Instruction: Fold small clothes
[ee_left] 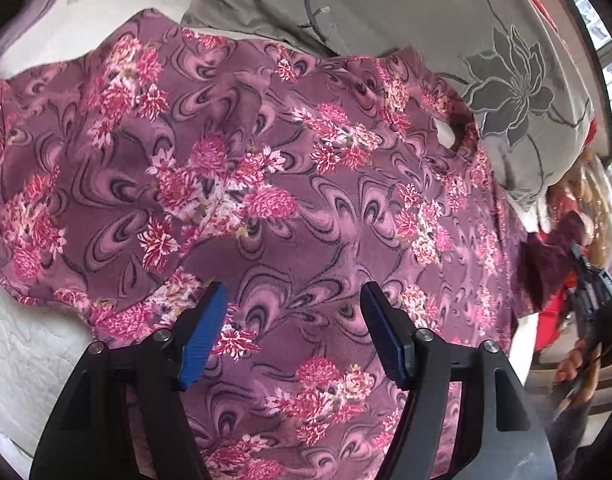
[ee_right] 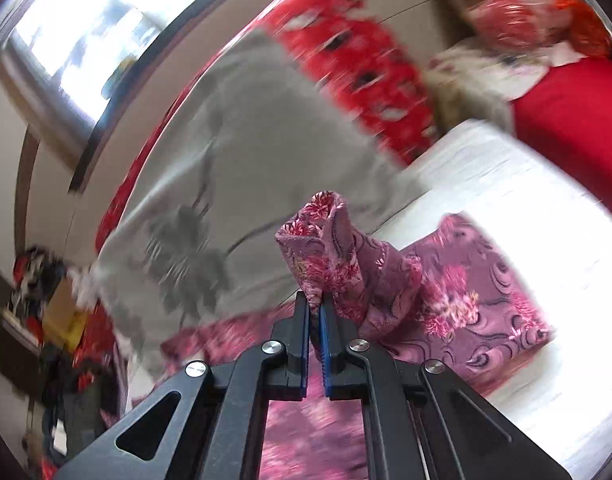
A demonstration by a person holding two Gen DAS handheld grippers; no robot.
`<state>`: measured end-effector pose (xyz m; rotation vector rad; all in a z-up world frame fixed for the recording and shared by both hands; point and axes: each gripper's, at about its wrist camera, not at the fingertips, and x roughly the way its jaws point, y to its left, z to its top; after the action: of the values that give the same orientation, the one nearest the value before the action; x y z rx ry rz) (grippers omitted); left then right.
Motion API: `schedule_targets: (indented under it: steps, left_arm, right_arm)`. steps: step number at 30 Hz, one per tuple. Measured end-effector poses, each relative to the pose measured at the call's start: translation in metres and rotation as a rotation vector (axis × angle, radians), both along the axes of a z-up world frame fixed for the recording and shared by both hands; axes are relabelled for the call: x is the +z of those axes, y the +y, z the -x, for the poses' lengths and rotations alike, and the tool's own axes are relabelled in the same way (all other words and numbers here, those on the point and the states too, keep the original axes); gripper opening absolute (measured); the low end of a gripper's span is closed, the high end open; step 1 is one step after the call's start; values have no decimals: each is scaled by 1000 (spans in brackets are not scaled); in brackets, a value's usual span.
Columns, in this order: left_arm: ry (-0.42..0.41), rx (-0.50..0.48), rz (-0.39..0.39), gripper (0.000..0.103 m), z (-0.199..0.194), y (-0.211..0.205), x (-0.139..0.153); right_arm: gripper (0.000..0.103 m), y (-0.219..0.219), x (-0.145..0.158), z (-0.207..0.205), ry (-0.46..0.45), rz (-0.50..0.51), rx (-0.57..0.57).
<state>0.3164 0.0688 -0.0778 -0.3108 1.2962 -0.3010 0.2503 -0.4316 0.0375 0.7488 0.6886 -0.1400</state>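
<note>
Between right tool [ee_right: 316, 304] pads: floral garment [ee_right: 346, 256].

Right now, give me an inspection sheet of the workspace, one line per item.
Surface: white quilted bedding, mostly covered.
Job's things: purple floral garment spread flat, one edge lifted.
Clutter: grey flowered blanket bunched behind the garment; red patterned fabric beyond it.
Grippers: left gripper open above the garment, nothing between its pads; right gripper shut on the garment's edge, raised off the bed.
Cables: nothing seen.
Surroundings: bright window; blurred items along the room's edge.
</note>
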Motion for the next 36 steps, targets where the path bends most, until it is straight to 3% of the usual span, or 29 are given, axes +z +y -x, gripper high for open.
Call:
schedule_targets:
  steps: [10,17,22,24,26,29,32,35,36]
  left_arm:
    - [38,16,126,68,3,45,13]
    - [20,36,167,68,8,75,30]
    - [37,35,193,68,13,79,29]
    - [45,25,202,68,17,69,27]
    - [57,5,215,68,20,56,24]
    - [97,-23,224,68,14,28,15]
    - [125,-27,207,68,10,0,5]
    - [72,17,171,71,4,-18,12]
    - [45,35,181,56,3,-21,17]
  right_arm:
    - [4,160,-8,-46,55,35,288]
    - [5,257,-25,-58,86,18,433]
    - [15,298,-67,-53,233,-32,500]
    - [16,296,-74,-43,258,-66,516]
    - [20,282,-69,-28,226,-106,512]
    - [38,245,-59,-1,196,-103,454]
    - [38,198,-52,22,188,-100,377]
    - [38,149,-48,44,183,-87,286]
    - [38,136,-46,50,177,-86,257]
